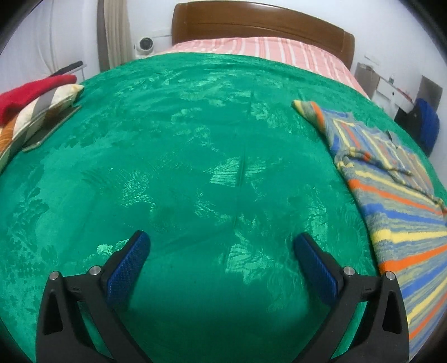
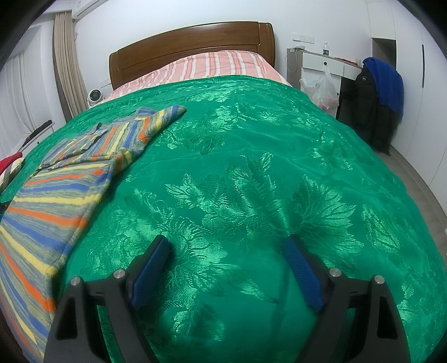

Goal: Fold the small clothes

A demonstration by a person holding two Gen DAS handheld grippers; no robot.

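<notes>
Left wrist view: left gripper (image 1: 220,241) over bare green bedspread (image 1: 195,145), jaws wide, nothing btwn them; striped knit garment (image 1: 391,195) spread flat along bedspread's right edge, sleeve toward headboard (image 1: 259,22); pillow (image 1: 30,117) w/ red cloth (image 1: 33,92) at left edge. Right wrist view: right gripper (image 2: 226,245) jaws wide, empty, above bedspread (image 2: 279,156); striped knit garment (image 2: 69,178) by left edge.

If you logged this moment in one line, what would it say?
task: fold small clothes | left gripper: open, empty | right gripper: open, empty | sweater: flat on green cover, between grippers, untouched
</notes>
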